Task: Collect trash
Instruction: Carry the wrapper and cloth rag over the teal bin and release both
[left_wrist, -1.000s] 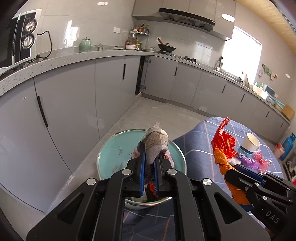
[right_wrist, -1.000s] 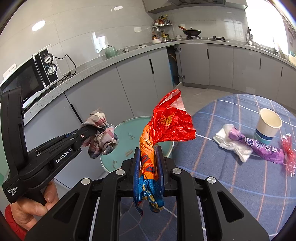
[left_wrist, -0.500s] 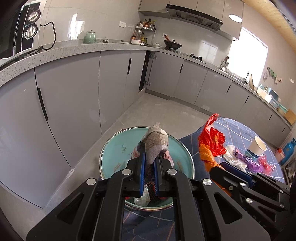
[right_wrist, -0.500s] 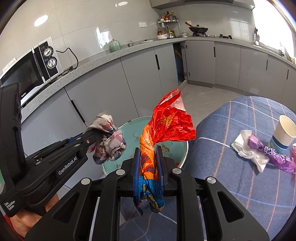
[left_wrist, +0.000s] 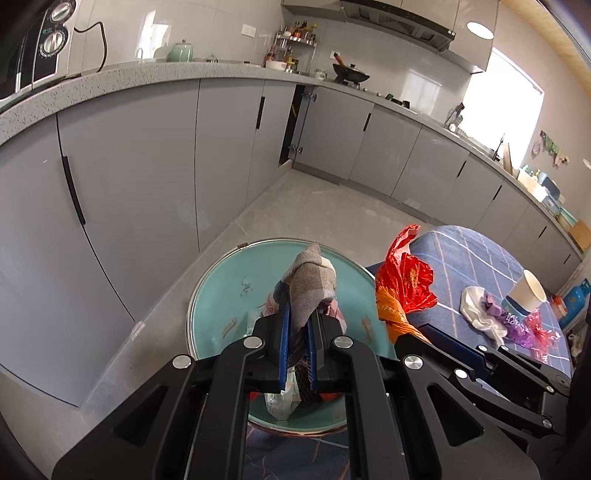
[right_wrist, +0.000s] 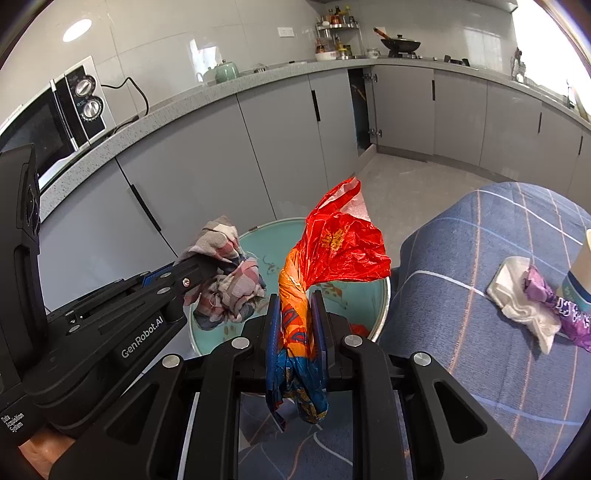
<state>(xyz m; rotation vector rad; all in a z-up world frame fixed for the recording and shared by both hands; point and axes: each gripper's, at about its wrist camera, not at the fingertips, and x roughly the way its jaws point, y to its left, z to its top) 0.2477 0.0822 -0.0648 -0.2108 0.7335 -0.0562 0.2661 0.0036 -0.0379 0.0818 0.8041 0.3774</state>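
Two grippers are hanging over a round teal bin (left_wrist: 236, 295) that is standing on the floor just off the edge of a table covered in a blue checked cloth (right_wrist: 461, 258). The left gripper (left_wrist: 297, 325) is clamping a crumpled plaid rag (left_wrist: 312, 284), grey, pink and white, bunched above its blue pads and trailing down below them toward the bin's inside. The right gripper (right_wrist: 295, 314) is squeezing a twisted plastic bag (right_wrist: 332, 251): its top is flaring out bright red and crinkled, its pinched middle is showing orange, and a blue printed tail is dangling beneath the fingers. Some pale scraps are already lying at the bin's bottom (left_wrist: 280, 402). Farther along the cloth, well apart from the bin, a white crumpled tissue (right_wrist: 524, 306) is touching a purple wrapper (right_wrist: 554, 299), beside a paper cup (left_wrist: 526, 291) and a pink bit of foil (left_wrist: 539, 328). Grey cabinets (left_wrist: 129, 177) are lining the wall behind.
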